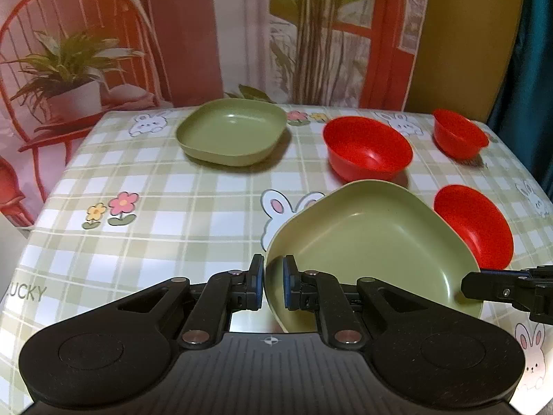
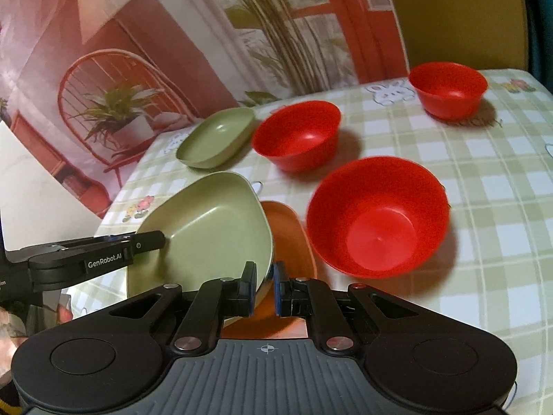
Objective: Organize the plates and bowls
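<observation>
Checked tablecloth; both tongs clamped on green plate

The near plate sits left of the near bowl; another plate and two bowls lie farther on the table.

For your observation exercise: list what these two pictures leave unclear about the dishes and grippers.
- Orange plate: right wrist view, mostly hidden under the lifted green plate.
- Near red bowl: left wrist view, partly behind that green plate.
- Right hand-held gripper: left wrist view, cut off by the edge.
</observation>
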Demonstrator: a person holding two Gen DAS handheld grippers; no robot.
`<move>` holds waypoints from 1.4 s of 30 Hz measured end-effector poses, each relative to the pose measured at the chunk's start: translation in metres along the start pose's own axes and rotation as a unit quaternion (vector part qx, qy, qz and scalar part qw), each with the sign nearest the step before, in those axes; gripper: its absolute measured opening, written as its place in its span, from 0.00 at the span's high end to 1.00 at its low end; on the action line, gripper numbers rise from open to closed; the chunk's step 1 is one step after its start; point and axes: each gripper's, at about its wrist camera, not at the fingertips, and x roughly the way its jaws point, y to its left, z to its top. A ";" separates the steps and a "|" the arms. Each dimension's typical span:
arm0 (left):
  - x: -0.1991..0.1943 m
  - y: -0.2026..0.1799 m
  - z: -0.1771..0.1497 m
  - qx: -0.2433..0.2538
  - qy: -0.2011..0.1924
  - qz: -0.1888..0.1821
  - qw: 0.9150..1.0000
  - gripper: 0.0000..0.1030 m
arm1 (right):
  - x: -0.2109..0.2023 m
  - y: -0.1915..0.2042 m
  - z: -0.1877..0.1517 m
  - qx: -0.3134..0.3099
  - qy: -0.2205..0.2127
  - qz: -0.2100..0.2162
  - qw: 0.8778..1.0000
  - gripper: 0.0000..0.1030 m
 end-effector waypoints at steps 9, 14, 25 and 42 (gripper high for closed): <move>0.012 -0.010 -0.003 0.017 0.007 0.000 1.000 0.88 | 0.005 -0.011 -0.003 0.012 0.010 -0.009 1.000 0.91; 0.019 -0.010 -0.004 0.024 0.009 0.002 1.000 0.87 | 0.011 -0.011 -0.005 0.008 0.018 -0.012 1.000 0.90; 0.028 -0.013 -0.005 0.031 0.012 0.002 0.999 0.87 | 0.015 -0.013 -0.004 0.011 0.023 -0.019 0.999 0.90; 0.032 -0.011 -0.006 0.031 0.017 -0.001 0.999 0.86 | 0.018 -0.020 -0.002 0.013 0.020 -0.024 0.999 0.90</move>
